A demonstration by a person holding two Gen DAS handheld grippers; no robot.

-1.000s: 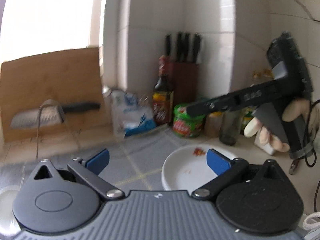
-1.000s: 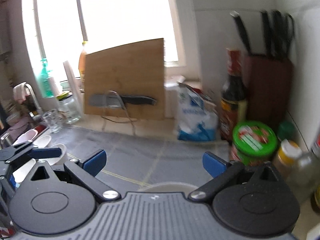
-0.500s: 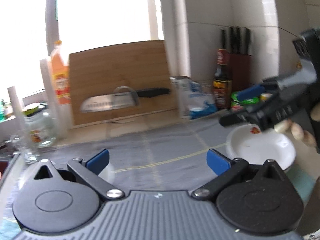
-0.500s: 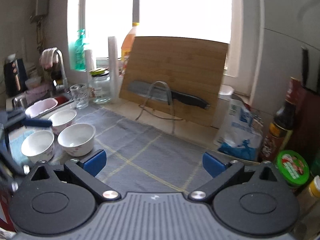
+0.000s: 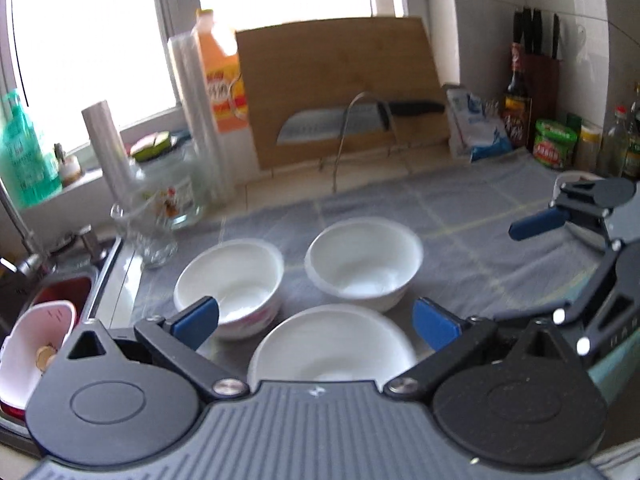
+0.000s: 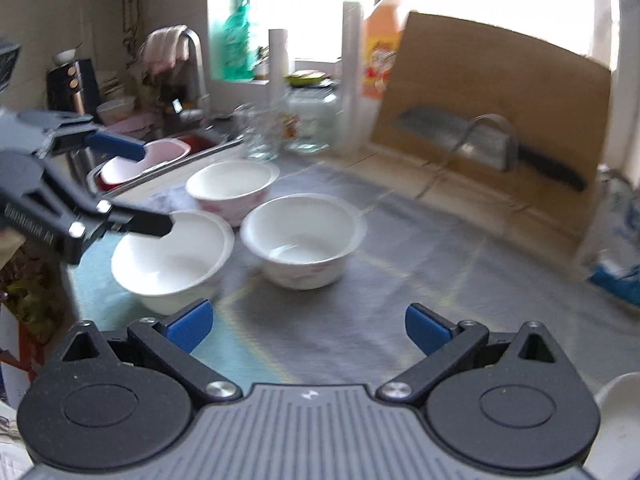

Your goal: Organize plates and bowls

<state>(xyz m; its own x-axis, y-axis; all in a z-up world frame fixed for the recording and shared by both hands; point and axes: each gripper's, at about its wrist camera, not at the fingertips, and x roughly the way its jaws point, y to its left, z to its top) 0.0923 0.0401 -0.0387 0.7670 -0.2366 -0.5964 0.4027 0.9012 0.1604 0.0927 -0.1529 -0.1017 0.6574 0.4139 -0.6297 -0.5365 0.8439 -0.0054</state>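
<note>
Three white bowls stand close together on the grey cloth (image 5: 460,240): one at the left (image 5: 230,280), one at the right (image 5: 364,262) and one nearest (image 5: 332,346). My left gripper (image 5: 316,320) is open and empty, just above the nearest bowl. From the right wrist the same bowls show as back (image 6: 232,184), middle (image 6: 302,232) and left (image 6: 172,256); the left gripper (image 6: 136,186) hangs over the left bowl's rim. My right gripper (image 6: 308,326) is open and empty over bare cloth, to the right of the bowls. A white plate's edge (image 6: 616,420) shows at the bottom right.
A cutting board (image 5: 336,88) leans at the back with a knife (image 5: 344,122) on a wire rack. A glass jar (image 5: 168,192) and a tumbler (image 5: 152,236) stand left of the bowls, beside the sink with a pink tub (image 5: 32,344). Bottles and a knife block (image 5: 540,68) fill the right corner.
Both grippers have swung left, away from the plate in the right corner, and now face the three bowls near the sink. Both stay open.
</note>
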